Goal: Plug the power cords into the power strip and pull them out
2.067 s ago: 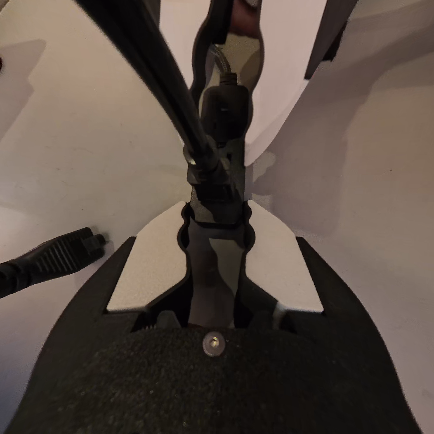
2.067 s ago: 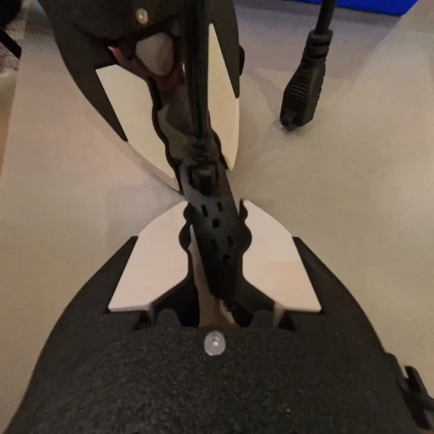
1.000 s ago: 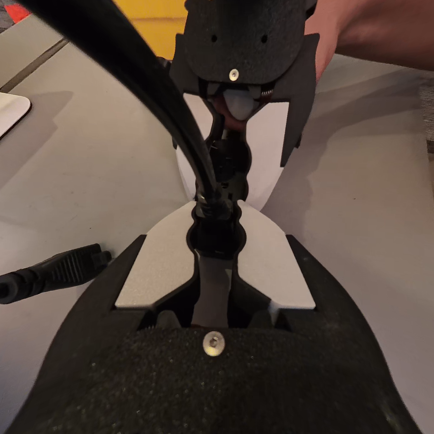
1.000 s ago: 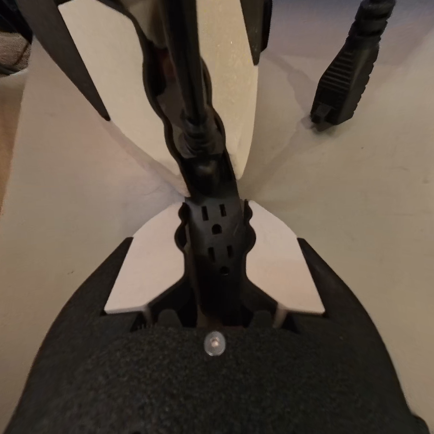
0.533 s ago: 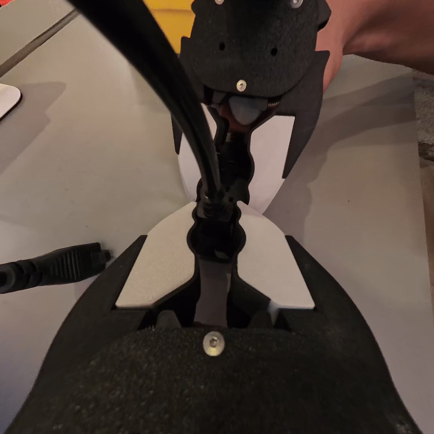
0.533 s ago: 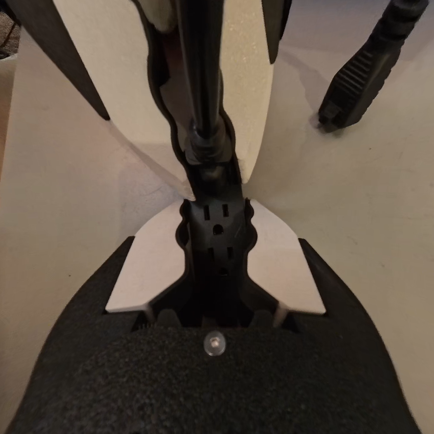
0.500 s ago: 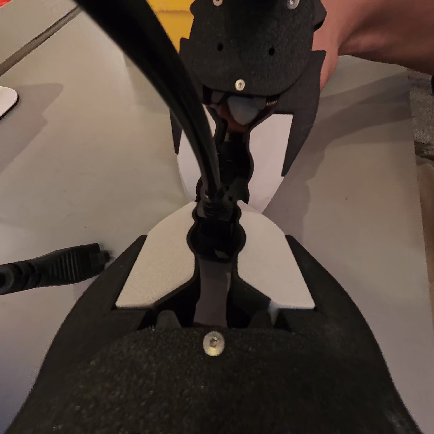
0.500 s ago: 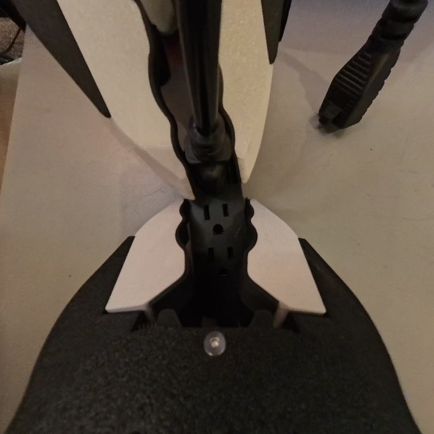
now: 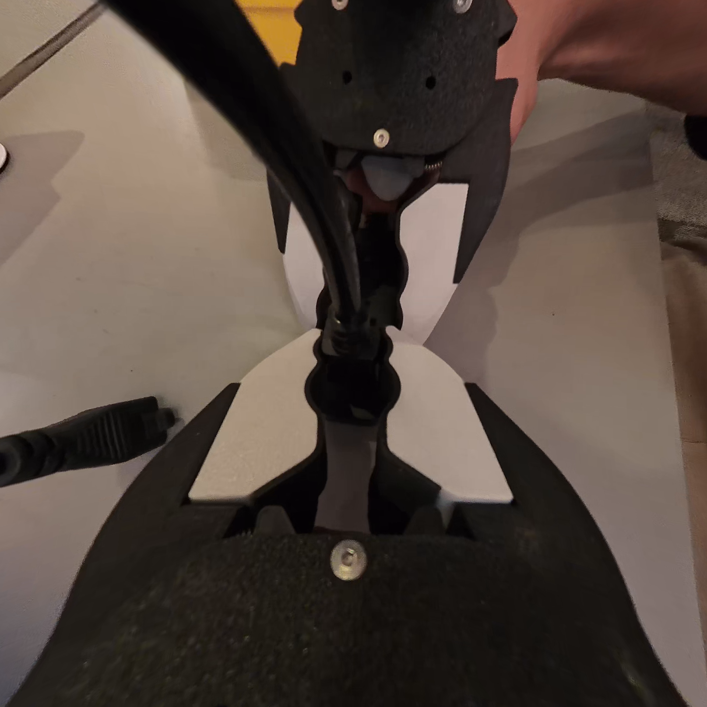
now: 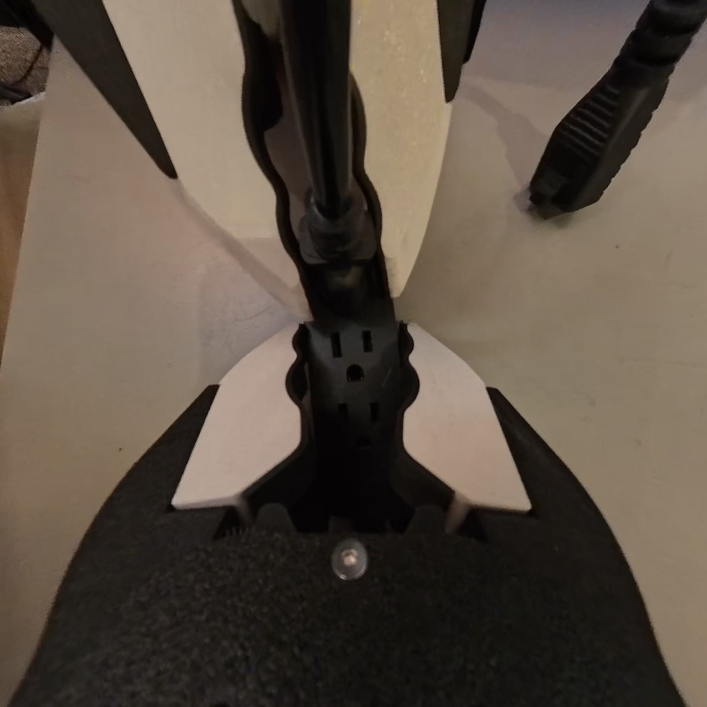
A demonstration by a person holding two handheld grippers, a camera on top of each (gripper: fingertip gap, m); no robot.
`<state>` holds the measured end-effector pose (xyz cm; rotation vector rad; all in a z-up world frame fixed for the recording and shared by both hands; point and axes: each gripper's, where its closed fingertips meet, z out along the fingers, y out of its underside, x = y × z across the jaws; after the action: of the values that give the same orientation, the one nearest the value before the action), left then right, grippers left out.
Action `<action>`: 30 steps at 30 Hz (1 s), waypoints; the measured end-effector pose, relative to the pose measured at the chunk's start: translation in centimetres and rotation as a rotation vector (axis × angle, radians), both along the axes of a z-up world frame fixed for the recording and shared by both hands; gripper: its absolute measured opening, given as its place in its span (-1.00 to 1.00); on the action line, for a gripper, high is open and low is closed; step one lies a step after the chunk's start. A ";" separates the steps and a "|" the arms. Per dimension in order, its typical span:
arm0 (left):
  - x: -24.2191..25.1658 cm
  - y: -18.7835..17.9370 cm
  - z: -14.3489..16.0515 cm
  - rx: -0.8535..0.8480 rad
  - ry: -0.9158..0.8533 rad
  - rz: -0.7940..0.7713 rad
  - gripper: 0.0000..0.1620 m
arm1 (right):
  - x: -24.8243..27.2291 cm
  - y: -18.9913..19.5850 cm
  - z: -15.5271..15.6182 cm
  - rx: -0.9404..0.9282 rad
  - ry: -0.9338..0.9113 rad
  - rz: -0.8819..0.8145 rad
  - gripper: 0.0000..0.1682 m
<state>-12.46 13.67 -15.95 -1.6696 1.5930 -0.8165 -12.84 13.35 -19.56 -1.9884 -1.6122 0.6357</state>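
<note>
While both grippers meet tip to tip over the table, the findings are as follows.

Left gripper (image 9: 350, 367): fingers clenched on the black plug (image 9: 350, 386) of a power cord; the plug body sits in the scalloped recess between the white finger pads (image 9: 267, 421).

Held cord (image 9: 229, 95): thick black cable rising from the plug toward 11 o'clock and leaving the left wrist view at the top edge.

Right gripper (image 10: 352, 367): fingers clamped on the sides of the black power strip (image 10: 352, 375), one at 9 o'clock and one at 3 o'clock of it.

Power strip: runs from 6 to 12 o'clock in the right wrist view; two vacant three-hole outlets face the camera; the held plug stands at its 12 o'clock end. Whether the prongs are fully seated cannot be told.

Opposing view: in the left wrist view the right gripper appears at 12 o'clock, held by a bare hand (image 9: 597, 53) at 1 o'clock.

Spare cord plug (image 10: 604, 126): ribbed black plug lying free on the table at 2 o'clock in the right wrist view, at 9 o'clock in the left; well apart from the strip.

Table (image 9: 134, 248): pale grey surface.

Yellow object (image 9: 275, 26): partly hidden at 12 o'clock, kind unclear.
</note>
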 end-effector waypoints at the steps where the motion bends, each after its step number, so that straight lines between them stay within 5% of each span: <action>1: -0.1 0.0 0.0 -0.012 -0.011 -0.005 -0.70 | 0.0 0.0 0.0 -0.003 0.014 0.002 -0.44; 30: 0.0 -0.2 0.7 -0.077 -0.069 0.029 -0.72 | 0.1 -0.1 -0.1 -0.005 0.008 -0.007 -0.43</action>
<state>-12.42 13.46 -15.23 -1.6955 1.5041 -0.9218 -12.77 13.25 -19.69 -1.9921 -1.6000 0.6443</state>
